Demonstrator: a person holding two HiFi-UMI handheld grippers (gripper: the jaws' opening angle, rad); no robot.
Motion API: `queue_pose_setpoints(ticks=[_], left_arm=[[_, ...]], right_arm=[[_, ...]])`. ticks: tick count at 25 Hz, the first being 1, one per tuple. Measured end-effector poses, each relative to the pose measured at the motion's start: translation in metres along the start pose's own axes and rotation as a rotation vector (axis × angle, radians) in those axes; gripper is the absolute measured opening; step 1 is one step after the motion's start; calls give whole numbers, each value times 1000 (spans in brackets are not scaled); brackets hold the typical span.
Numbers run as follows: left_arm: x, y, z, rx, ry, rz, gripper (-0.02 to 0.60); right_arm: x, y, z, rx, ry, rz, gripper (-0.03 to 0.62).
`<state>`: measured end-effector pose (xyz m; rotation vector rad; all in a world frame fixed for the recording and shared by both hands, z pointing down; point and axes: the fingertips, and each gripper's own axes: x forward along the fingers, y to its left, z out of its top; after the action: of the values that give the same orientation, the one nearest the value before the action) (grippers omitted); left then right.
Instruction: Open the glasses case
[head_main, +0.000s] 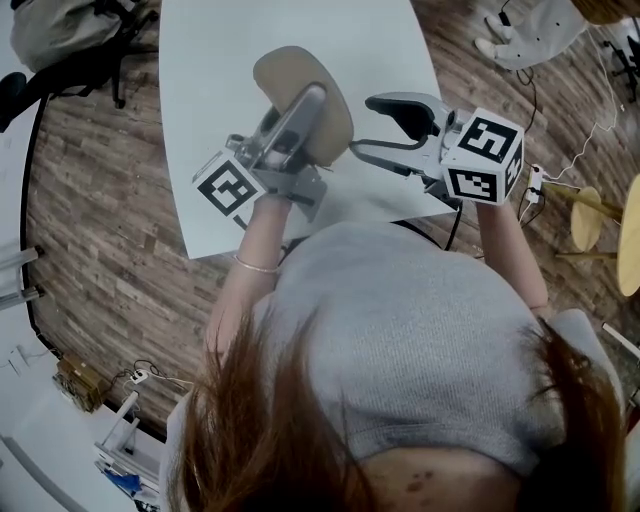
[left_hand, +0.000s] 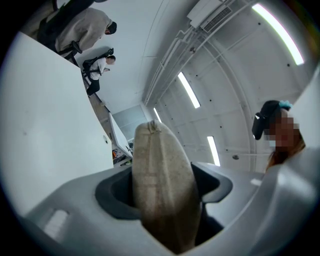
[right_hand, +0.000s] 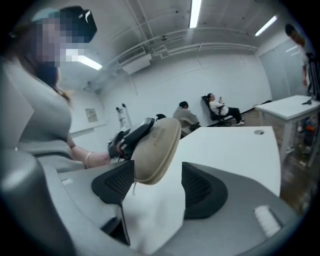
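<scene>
A beige oval glasses case (head_main: 300, 95) is held up over the white table (head_main: 220, 100), its lid closed along the seam. My left gripper (head_main: 295, 125) is shut on its near end, with the case (left_hand: 165, 190) wedged between the two dark pads. The right gripper (head_main: 385, 135) stands open just right of the case and apart from it. In the right gripper view the case (right_hand: 157, 145) tilts in front of the left pad (right_hand: 115, 185), with bare table between the jaws, and the left gripper (right_hand: 132, 135) grips its far side.
Wooden floor (head_main: 100, 200) surrounds the table. Round stools (head_main: 585, 220) and cables lie at the right, and a chair (head_main: 60, 40) is at the top left. People sit at the back (right_hand: 220, 107) near another white table (right_hand: 292, 107).
</scene>
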<state>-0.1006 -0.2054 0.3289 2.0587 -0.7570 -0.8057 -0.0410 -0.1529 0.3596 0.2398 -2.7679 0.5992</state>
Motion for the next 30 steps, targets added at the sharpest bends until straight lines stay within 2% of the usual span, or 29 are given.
queue_pose_setpoints(ticks=[1, 3, 4, 5, 8, 10, 12, 16, 18, 21, 25, 30], left_arm=[[1, 2, 1, 10, -4, 7, 314], [0, 5, 5, 31, -25, 28, 313], [-1, 8, 9, 37, -41, 38, 313], [-3, 9, 11, 38, -55, 44, 313], [-2, 11, 11, 44, -57, 46, 313], [1, 12, 9, 68, -52, 53, 313], [4, 11, 6, 95, -45, 53, 313], [13, 0, -5, 82, -21, 1, 311], [13, 2, -6, 111, -11, 20, 311], [9, 13, -8, 200, 36, 101, 311], [-5, 36, -2, 390, 89, 258, 402], [-31, 71, 6, 501, 77, 458, 413]], right_arm=[[6, -4, 5, -1, 22, -55, 304], [18, -6, 11, 24, 52, -99, 296], [22, -6, 11, 47, 64, -103, 276], [25, -5, 11, 72, 73, -99, 298], [29, 2, 12, 122, 85, -62, 299], [33, 3, 14, 110, 100, -73, 331], [37, -1, 11, 76, 131, -122, 341], [49, -8, 9, 61, 155, -187, 413], [54, -11, 7, 71, 155, -195, 404], [61, -16, -2, 79, 169, -217, 393], [71, -20, -16, 117, 173, -221, 387], [87, -32, -45, 149, 217, -241, 382]])
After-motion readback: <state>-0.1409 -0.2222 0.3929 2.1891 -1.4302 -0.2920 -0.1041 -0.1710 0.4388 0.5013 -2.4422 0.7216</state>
